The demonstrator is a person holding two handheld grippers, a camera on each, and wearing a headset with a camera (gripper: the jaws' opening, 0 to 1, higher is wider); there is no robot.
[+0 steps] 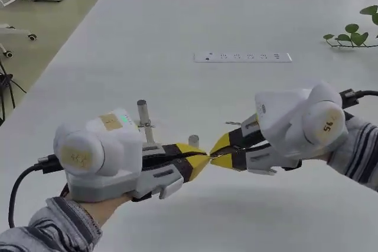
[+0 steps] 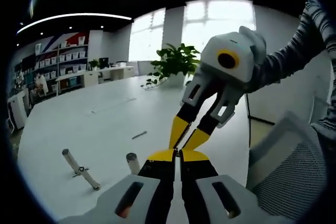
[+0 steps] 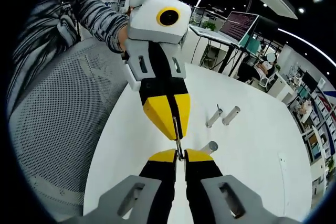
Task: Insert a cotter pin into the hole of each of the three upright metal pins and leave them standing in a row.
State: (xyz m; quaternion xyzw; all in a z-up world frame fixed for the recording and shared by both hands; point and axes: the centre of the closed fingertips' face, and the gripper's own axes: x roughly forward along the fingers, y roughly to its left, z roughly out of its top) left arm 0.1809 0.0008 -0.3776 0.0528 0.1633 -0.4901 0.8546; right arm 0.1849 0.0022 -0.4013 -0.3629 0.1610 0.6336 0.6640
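Note:
My left gripper (image 1: 207,157) and right gripper (image 1: 214,157) meet tip to tip above the white table (image 1: 177,39). A thin cotter pin (image 3: 177,137) runs between them, with both pairs of jaws shut on its ends. One metal pin (image 1: 142,112) stands upright behind the left gripper with a cotter pin (image 1: 146,125) through it. A second metal pin (image 1: 193,141) pokes up just behind the touching tips. In the right gripper view three metal pins (image 3: 213,116) (image 3: 231,115) (image 3: 210,147) show beyond the jaws. A loose cotter pin (image 1: 233,123) lies on the table.
A white power strip (image 1: 243,57) lies at the table's middle, and a green plant (image 1: 354,35) sits at the far right edge. A mesh office chair (image 3: 58,119) stands beside the near table edge. Desks and shelves stand beyond the table.

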